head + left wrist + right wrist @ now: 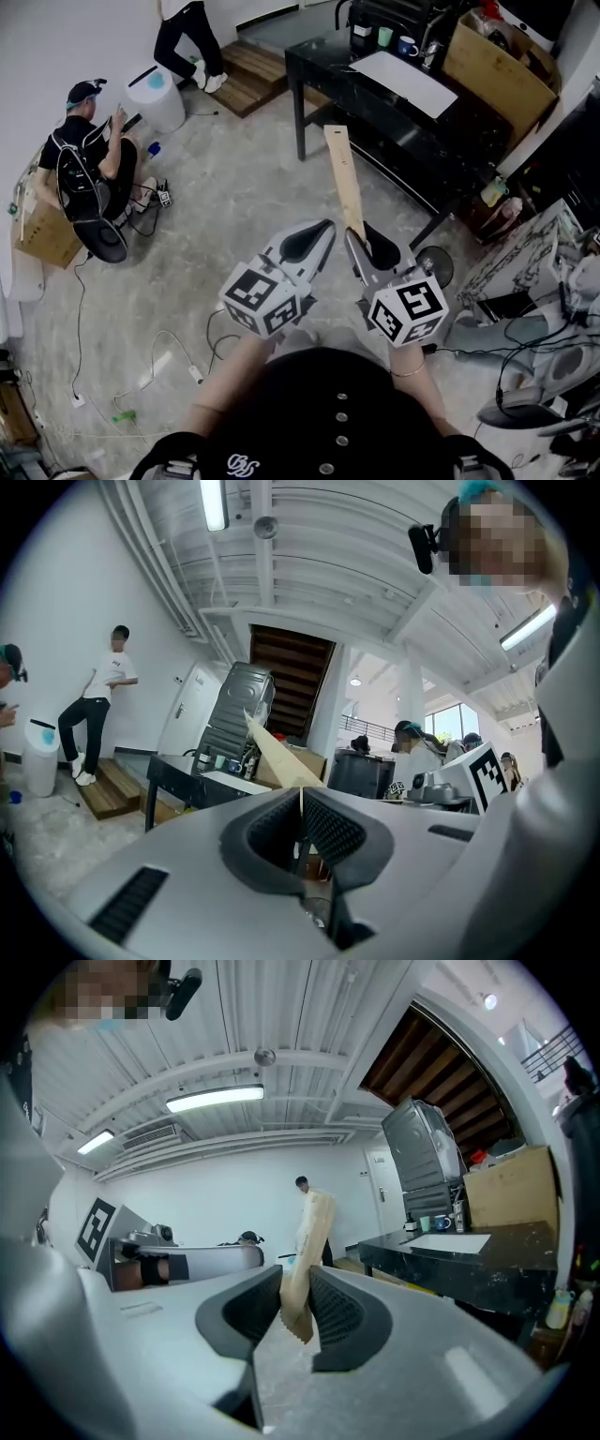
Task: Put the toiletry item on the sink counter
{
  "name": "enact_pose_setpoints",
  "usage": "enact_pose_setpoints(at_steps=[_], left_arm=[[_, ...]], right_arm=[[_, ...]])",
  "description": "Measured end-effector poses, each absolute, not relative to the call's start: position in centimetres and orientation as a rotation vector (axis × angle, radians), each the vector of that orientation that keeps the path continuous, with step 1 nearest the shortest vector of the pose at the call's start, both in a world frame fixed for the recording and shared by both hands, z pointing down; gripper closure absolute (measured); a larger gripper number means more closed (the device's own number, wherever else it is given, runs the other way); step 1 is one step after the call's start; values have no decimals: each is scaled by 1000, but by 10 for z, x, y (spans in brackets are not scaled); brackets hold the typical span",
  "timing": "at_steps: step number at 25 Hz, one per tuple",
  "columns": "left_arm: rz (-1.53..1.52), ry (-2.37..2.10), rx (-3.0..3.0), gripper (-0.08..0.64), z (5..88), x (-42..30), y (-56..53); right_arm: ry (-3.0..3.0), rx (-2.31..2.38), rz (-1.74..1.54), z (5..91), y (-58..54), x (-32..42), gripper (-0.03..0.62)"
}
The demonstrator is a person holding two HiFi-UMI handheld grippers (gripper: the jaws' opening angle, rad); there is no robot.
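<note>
My right gripper is shut on the lower end of a long, flat tan paper packet, the toiletry item, which sticks out ahead toward the black counter. In the right gripper view the packet stands up between the jaws of this gripper, with its serrated end pinched between the pads. My left gripper hangs just left of it, jaws together and empty. The left gripper view shows the jaws of the left gripper meeting, with the packet beyond them.
A white rectangular basin or tray and mugs sit on the black counter. A cardboard box stands behind it. One person crouches at the left and another stands by the wooden steps. Cables trail over the floor.
</note>
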State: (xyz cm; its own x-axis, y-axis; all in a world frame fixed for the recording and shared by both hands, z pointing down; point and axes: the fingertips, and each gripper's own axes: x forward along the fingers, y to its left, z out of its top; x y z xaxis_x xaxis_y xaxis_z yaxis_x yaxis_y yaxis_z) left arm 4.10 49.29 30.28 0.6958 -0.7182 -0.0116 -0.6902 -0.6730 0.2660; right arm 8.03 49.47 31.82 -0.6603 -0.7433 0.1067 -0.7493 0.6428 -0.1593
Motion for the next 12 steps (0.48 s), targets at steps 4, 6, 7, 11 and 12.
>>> enact_pose_setpoints(at_steps=[4, 6, 7, 11, 12], left_arm=[[-137, -1138, 2625, 543, 315, 28, 483], [-147, -1137, 2604, 543, 319, 24, 478], [-153, -1135, 2598, 543, 319, 24, 475], [-167, -1134, 2595, 543, 320, 25, 457], [-171, -1136, 2592, 543, 320, 24, 451]], right_arm=[[-2832, 1322, 334, 319, 490, 72, 505], [-2833, 1315, 338, 320, 486, 69, 505], [-2834, 1310, 336, 321, 482, 68, 505], [-2849, 1300, 327, 321, 464, 64, 505], [-2848, 1299, 324, 322, 458, 63, 505]])
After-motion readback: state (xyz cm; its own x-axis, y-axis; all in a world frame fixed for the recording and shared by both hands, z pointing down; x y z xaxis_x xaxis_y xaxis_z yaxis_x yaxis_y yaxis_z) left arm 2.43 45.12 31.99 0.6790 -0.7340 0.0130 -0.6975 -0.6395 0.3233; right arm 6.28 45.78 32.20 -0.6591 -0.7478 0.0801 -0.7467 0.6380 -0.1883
